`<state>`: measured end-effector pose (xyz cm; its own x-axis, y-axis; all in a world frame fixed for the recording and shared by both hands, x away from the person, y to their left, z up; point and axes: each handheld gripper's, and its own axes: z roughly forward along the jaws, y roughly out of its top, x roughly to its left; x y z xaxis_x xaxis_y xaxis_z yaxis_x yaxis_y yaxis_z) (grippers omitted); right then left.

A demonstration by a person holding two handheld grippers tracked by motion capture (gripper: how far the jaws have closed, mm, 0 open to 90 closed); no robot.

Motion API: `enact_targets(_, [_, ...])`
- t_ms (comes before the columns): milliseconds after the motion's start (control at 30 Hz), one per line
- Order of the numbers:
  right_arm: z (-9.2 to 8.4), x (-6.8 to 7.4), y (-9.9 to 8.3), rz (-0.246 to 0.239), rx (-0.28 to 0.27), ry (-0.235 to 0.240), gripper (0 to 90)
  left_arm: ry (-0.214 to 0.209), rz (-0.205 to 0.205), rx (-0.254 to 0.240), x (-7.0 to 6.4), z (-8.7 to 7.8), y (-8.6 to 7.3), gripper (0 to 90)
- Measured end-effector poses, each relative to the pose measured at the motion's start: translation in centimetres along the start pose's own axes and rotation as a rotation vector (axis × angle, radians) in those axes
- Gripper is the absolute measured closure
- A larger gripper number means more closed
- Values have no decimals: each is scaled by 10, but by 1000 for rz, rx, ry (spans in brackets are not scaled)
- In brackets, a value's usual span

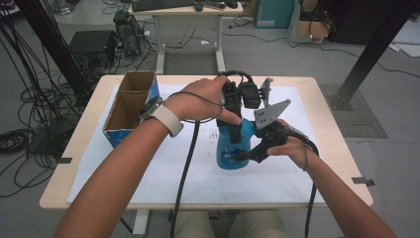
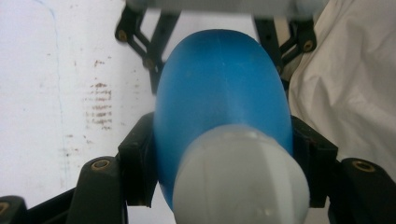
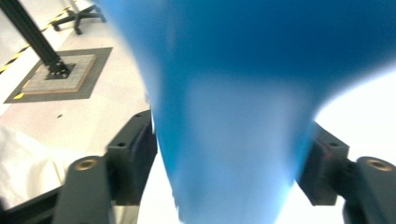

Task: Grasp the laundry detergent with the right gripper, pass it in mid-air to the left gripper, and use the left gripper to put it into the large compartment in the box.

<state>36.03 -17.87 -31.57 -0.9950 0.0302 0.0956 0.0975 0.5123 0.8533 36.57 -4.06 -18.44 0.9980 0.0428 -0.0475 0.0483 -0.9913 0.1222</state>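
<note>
- Bottle (image 1: 233, 148): bright blue body, with a label of white and darker blue print low on its side; in the left gripper view its cap (image 2: 240, 179) is white.
- Left gripper (image 1: 233, 106) and right gripper (image 1: 257, 148): black, with brass-coloured pins at the joints.
- Plate (image 1: 270, 114) on top of the right gripper: flat grey.
- Table (image 1: 327, 124): pale wood rim.
- Sheet (image 1: 148, 168) that covers the table: white, with a small patch of brown speckles (image 2: 98, 105).
- Cardboard box (image 1: 130, 106): brown inside, blue with white print outside.
- Watch strap (image 1: 168, 119) on the left wrist: off-white.
- Floor (image 1: 396, 148): grey.
</note>
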Motion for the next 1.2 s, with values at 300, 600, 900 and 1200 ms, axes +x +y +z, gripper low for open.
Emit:
enact_targets(300, [-26, -10, -23, 144, 92, -84, 112, 9, -44, 27, 5, 0, -6, 375])
enact_targets(600, [-57, -22, -42, 153, 349, -162, 85, 35, -114, 31, 9, -10, -10, 375])
enact_targets(900, [-88, -27, -49, 183, 458, -246, 75, 79, -155, 41, 17, -29, -15, 375])
enact_targets(1200, [-109, -25, -49, 190, 487, -277, 72, 107, -247, 37, 24, -54, -23, 375])
